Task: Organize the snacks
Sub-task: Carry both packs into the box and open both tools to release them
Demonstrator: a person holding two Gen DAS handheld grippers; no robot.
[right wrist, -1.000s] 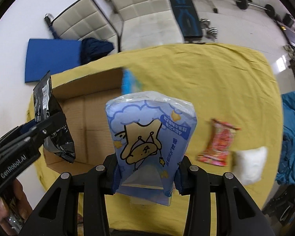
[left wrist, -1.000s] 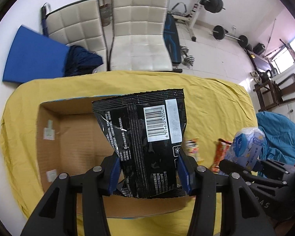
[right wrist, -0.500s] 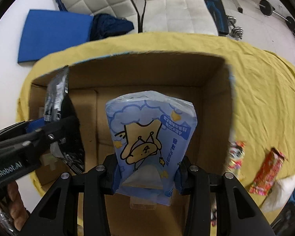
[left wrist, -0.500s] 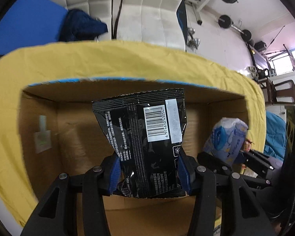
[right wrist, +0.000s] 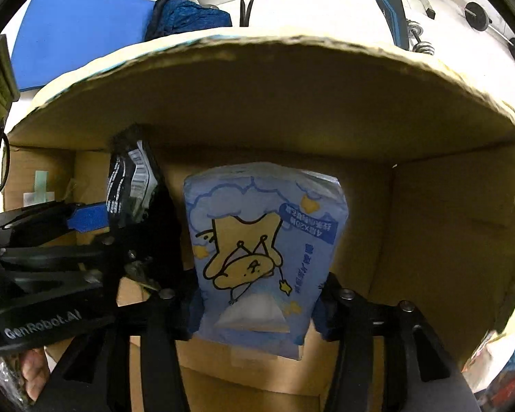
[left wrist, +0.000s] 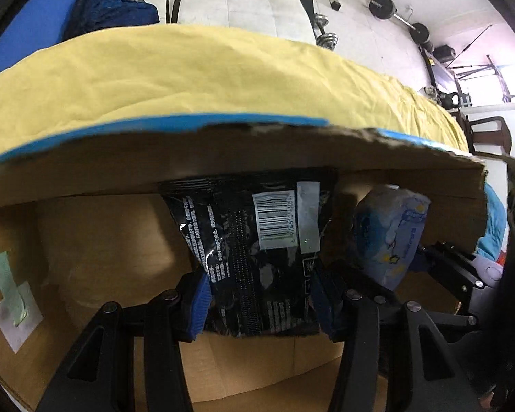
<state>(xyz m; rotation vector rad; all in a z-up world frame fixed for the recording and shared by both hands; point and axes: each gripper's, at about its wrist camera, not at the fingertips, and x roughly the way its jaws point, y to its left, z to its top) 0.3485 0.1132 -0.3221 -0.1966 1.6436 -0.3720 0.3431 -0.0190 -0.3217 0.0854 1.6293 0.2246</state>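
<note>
We see the yellow cloth [left wrist: 195,68] spread over the table beyond the cardboard box [left wrist: 223,151], whose far rim carries blue edging. The box [right wrist: 292,103] is the only container here; both packs hang inside it, below the rim, each w/ a gripper, and whether either touches the floor of the box we can't tell. On the box's left inner wall sits a pale tape patch [left wrist: 12,295].

Left gripper [left wrist: 257,304] is clamped on the black snack bag [left wrist: 257,250], blue pads pinching its lower sides; barcode faces the camera, bag upright, approx centre of the box.

Right gripper [right wrist: 255,312] is closed on the blue cartoon pack [right wrist: 261,247], held by its lower edge, print upside down. In the right wrist view the black bag [right wrist: 134,178] sits just left of it, near but apart. In the left wrist view the blue pack [left wrist: 391,233] is just right of the black bag.

A hand [right wrist: 31,374] shows bottom left, holding the left gripper's body.
</note>
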